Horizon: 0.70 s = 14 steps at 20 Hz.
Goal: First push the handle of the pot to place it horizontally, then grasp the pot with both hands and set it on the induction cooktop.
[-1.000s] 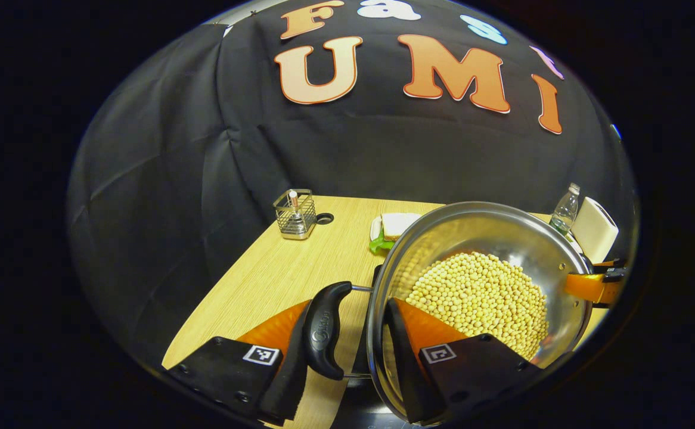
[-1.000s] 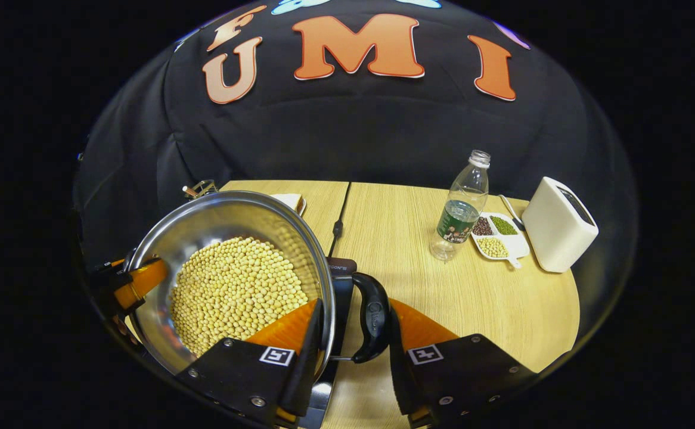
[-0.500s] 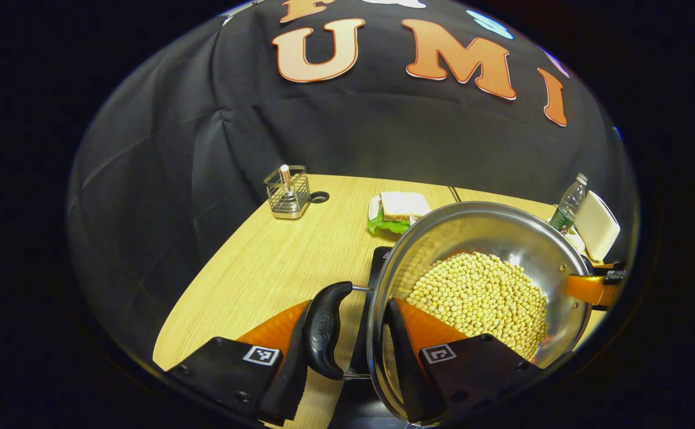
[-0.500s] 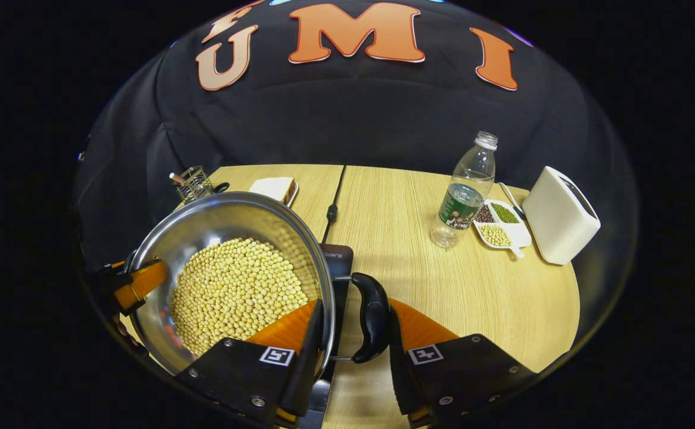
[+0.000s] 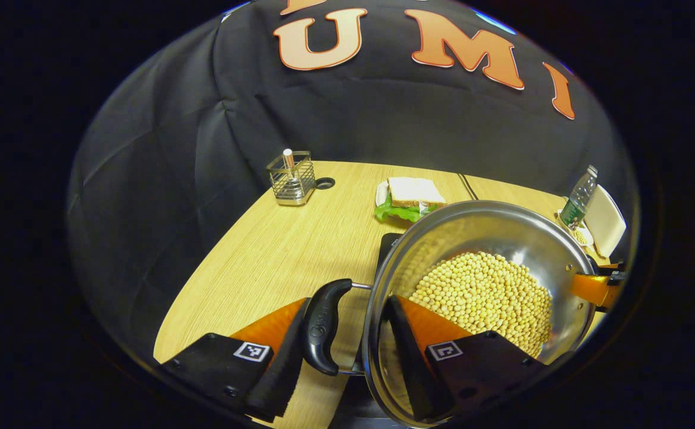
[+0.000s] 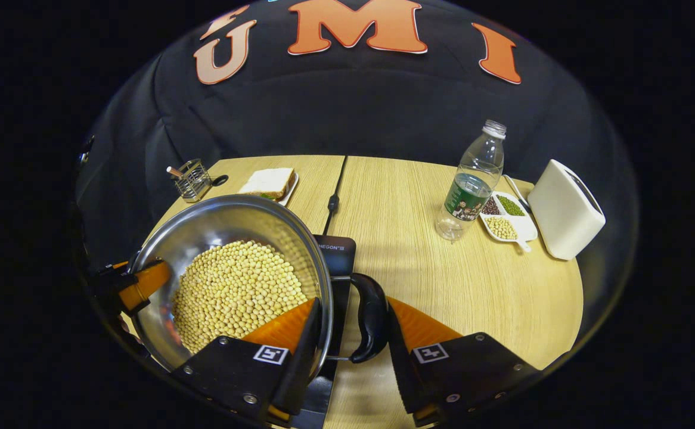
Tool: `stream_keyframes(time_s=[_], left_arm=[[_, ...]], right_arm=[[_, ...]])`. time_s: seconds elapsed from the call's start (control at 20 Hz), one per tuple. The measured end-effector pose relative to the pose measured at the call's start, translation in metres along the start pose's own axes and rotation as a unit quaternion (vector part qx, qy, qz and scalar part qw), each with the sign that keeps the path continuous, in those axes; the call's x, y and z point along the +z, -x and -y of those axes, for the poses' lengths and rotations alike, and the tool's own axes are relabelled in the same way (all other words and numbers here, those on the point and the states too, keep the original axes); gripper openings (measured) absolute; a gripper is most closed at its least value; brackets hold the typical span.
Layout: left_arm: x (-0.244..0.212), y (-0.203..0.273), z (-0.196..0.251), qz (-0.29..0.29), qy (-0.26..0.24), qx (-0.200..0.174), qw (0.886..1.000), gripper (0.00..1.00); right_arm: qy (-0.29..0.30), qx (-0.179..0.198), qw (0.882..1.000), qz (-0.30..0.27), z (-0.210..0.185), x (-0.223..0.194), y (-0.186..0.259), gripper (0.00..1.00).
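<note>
Round stainless-steel pot (image 5: 502, 238) of yellow soybeans (image 5: 484, 295) above black induction cooktop (image 6: 337, 250) on wooden counter (image 6: 443, 280). Left gripper (image 5: 340, 342) clamps one black side handle (image 5: 322, 325) and rim. Right gripper (image 6: 347, 339) clamps the opposite handle (image 6: 370, 316) and rim.

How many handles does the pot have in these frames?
2. One handle is between the left gripper fingers; the other handle is between the right gripper fingers, on opposite sides of the pot.

The pot (image 6: 204, 229) is shiny silver steel, filled with pale yellow soybeans (image 6: 234, 292); its side handle (image 6: 372, 325) is glossy black. The induction cooktop (image 6: 338, 262) is black. The bench (image 6: 431, 280) is light wood with fine straight grain. A white toaster (image 6: 565, 208), a clear bottle (image 6: 472, 182) with a green label, and a white-bread sandwich (image 5: 413, 193) over green lettuce sit on it.
</note>
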<state>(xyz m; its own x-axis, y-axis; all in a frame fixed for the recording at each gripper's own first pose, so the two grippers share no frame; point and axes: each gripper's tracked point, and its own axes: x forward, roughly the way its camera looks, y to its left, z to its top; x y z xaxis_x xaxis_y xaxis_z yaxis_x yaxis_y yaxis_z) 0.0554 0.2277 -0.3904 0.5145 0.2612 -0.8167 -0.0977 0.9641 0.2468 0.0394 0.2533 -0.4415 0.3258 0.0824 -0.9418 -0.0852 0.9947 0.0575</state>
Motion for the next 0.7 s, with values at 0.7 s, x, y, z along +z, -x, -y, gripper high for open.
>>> stream_keyframes(time_s=[0.7], left_arm=[[0.170,0.211,0.024,0.365,0.000,0.032,0.931,1.00]], right_arm=[[0.008,0.019,0.951,0.308,0.027,0.104,0.184,0.82]])
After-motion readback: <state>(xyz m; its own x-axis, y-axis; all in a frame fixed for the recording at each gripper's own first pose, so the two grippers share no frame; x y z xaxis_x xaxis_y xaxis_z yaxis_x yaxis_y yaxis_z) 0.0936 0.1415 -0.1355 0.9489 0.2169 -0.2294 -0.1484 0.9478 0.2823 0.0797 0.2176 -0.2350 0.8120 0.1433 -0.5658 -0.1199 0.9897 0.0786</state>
